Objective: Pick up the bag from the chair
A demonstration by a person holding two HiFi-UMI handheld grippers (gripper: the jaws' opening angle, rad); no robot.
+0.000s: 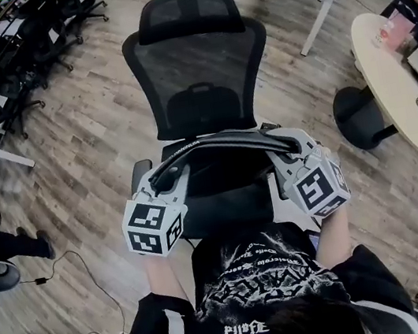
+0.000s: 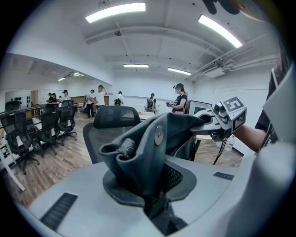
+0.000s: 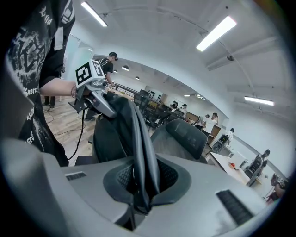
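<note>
The dark grey soft bag (image 1: 213,142) hangs in the middle of the frame, over the seat of the black mesh office chair (image 1: 195,52). The left gripper (image 1: 165,181) is clamped on the bag's left end. The right gripper (image 1: 284,155) is clamped on its right end.

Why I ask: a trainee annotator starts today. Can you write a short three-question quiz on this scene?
1. True or false: the left gripper has its jaws shut on the bag.
2. Pick one. The right gripper is: A) open and empty; B) shut on the bag; C) shut on a cable.
3. Short answer: in the head view, which piece of furniture is the bag held over?
Key: 1 true; 2 B; 3 the chair.
</note>
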